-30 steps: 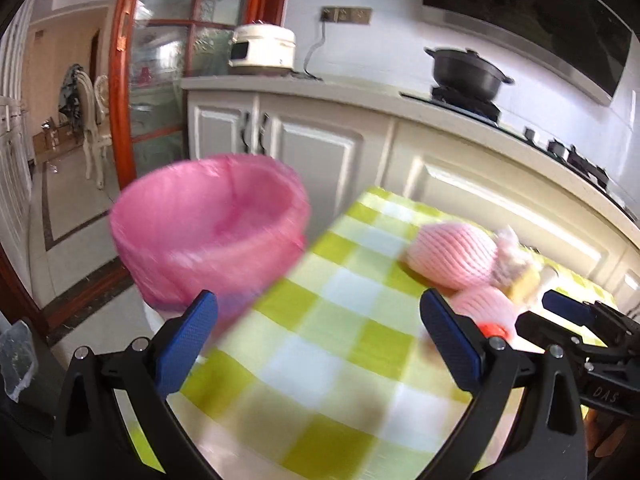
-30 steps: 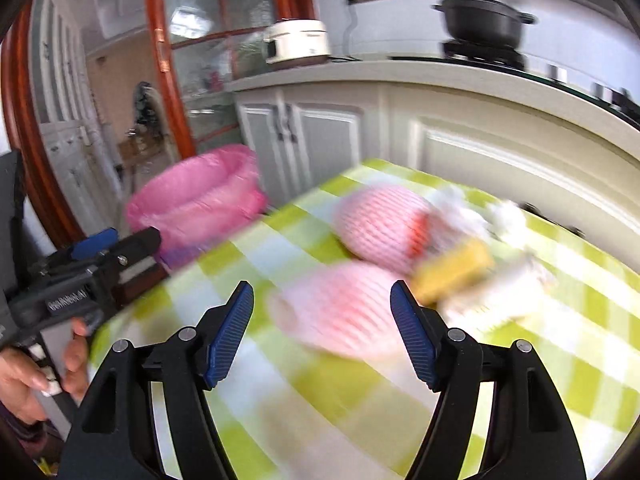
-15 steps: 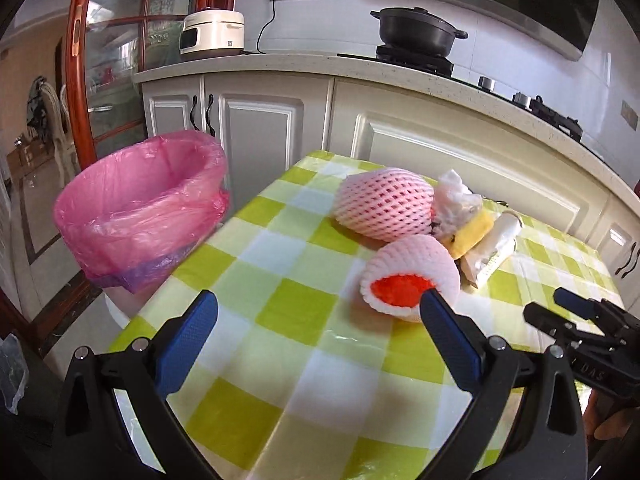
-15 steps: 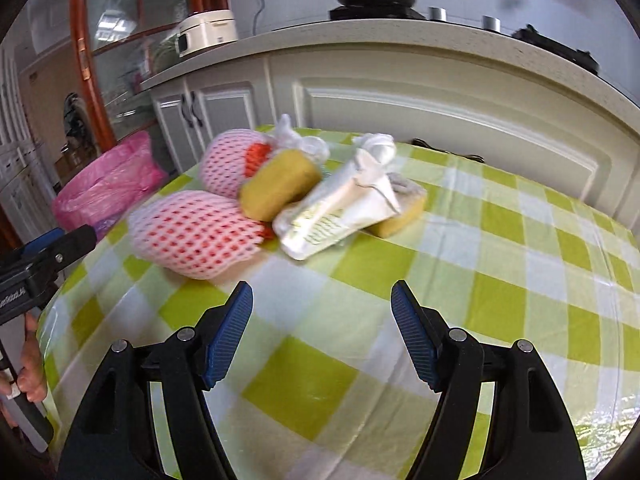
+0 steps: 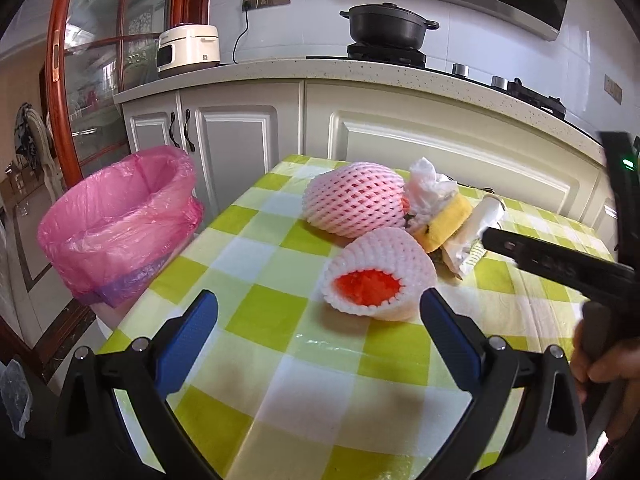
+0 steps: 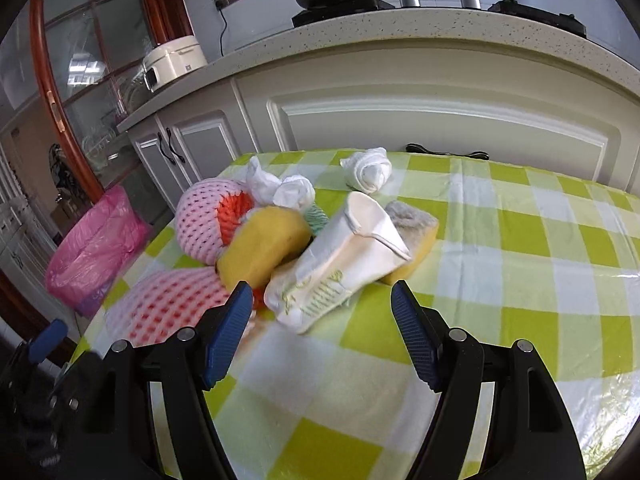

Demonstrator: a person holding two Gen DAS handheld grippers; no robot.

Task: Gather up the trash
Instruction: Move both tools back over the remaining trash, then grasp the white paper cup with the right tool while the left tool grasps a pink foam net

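Observation:
A pile of trash lies on the green-checked table (image 5: 304,364). Nearest my left gripper (image 5: 318,314) is a white foam net with red inside (image 5: 380,276), just ahead of the open, empty jaws. Behind it lie a pink foam net (image 5: 354,204), crumpled tissue (image 5: 426,184), a yellow sponge (image 5: 444,220) and a white wrapper (image 5: 474,236). My right gripper (image 6: 322,304) is open and empty, its tips just short of the white wrapper (image 6: 340,264) and yellow sponge (image 6: 262,246). A bin with a pink bag (image 5: 116,220) stands off the table's left edge.
White kitchen cabinets (image 5: 400,136) run behind the table, with a rice cooker (image 5: 186,50) and a black pot (image 5: 386,24) on the counter. A second sponge (image 6: 414,226) and a tissue ball (image 6: 368,168) lie behind the wrapper. A glass door (image 5: 100,80) is at left.
Both grippers have swung right from the bin toward the trash pile and moved closer to it. The right gripper now faces the wrapper and sponge. Both jaws stay open.

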